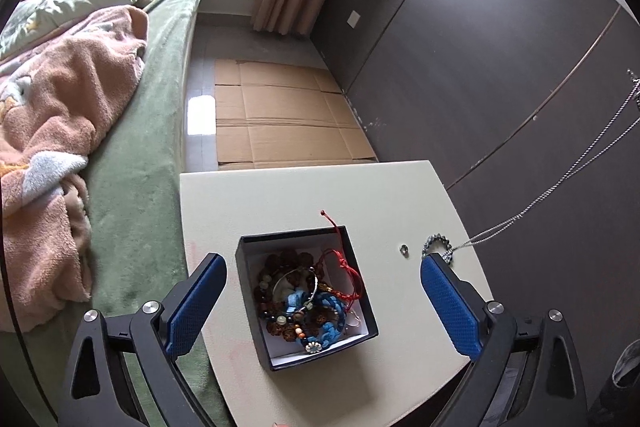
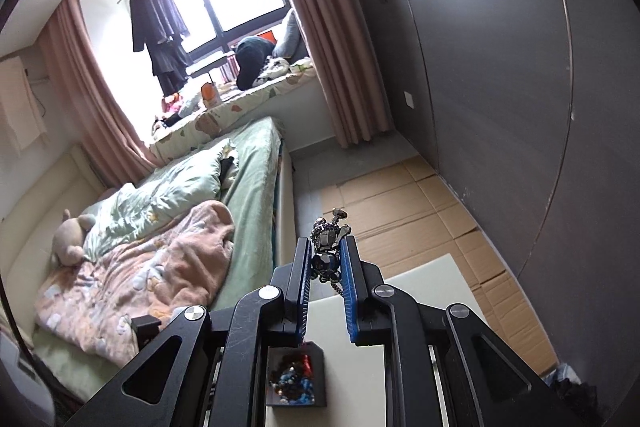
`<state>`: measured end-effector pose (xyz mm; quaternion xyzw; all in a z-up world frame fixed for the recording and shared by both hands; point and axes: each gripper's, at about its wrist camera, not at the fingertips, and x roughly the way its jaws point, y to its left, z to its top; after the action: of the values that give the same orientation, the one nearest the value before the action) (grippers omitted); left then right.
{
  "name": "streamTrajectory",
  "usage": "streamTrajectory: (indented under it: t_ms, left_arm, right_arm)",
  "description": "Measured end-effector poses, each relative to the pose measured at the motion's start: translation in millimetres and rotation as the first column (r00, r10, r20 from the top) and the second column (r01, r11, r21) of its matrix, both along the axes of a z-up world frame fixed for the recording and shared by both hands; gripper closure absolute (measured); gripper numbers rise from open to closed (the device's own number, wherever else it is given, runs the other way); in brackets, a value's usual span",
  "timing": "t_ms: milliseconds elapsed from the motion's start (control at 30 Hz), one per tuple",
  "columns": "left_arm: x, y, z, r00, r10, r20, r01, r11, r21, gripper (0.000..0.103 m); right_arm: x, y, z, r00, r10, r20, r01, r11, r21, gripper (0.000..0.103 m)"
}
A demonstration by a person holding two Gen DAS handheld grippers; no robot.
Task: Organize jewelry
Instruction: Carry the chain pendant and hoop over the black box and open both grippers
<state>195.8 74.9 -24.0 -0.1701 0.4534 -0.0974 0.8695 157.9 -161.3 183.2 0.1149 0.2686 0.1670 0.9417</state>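
Observation:
A dark open box (image 1: 362, 303) on the white table (image 1: 280, 195) holds several bracelets and beads (image 1: 308, 303), with a red cord trailing over its far rim. My left gripper (image 1: 320, 267) is open, hovering over the box. My right gripper (image 2: 326, 247) is shut on a silver pendant necklace (image 2: 328, 243), held high above the table. Its chain (image 1: 560, 187) hangs down to a beaded end (image 1: 438, 245) resting on the table right of the box. A small ring (image 1: 404, 249) lies beside it. The box also shows in the right wrist view (image 2: 316, 375).
A bed (image 1: 140, 147) with green sheet and pink blanket runs along the table's left. Flattened cardboard (image 1: 280, 115) covers the floor beyond the table. A dark wardrobe wall (image 1: 480, 47) stands to the right.

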Motion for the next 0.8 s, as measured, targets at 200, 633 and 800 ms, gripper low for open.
streamTrajectory:
  t_ms: [200, 633, 800]
  left_arm:
    - [-5.4, 20.6, 9.2, 0.999, 0.035, 0.024, -0.035, 0.999, -0.015, 0.005]
    - [-13.1, 48.5, 13.0, 0.994, 0.098, 0.045, -0.096, 0.995, -0.033, 0.005]
    - [-10.9, 53.8, 6.9, 0.993, 0.111, 0.031, -0.111, 0.994, -0.024, 0.005]
  right_arm:
    - [-15.7, 36.4, 30.9, 0.996, 0.059, 0.064, -0.058, 0.998, -0.023, 0.087]
    - [-6.8, 103.0, -4.4, 0.985, 0.173, 0.011, -0.173, 0.984, -0.032, 0.087]
    - [9.0, 120.1, -49.6, 0.975, 0.206, -0.084, -0.210, 0.977, -0.044, 0.087]
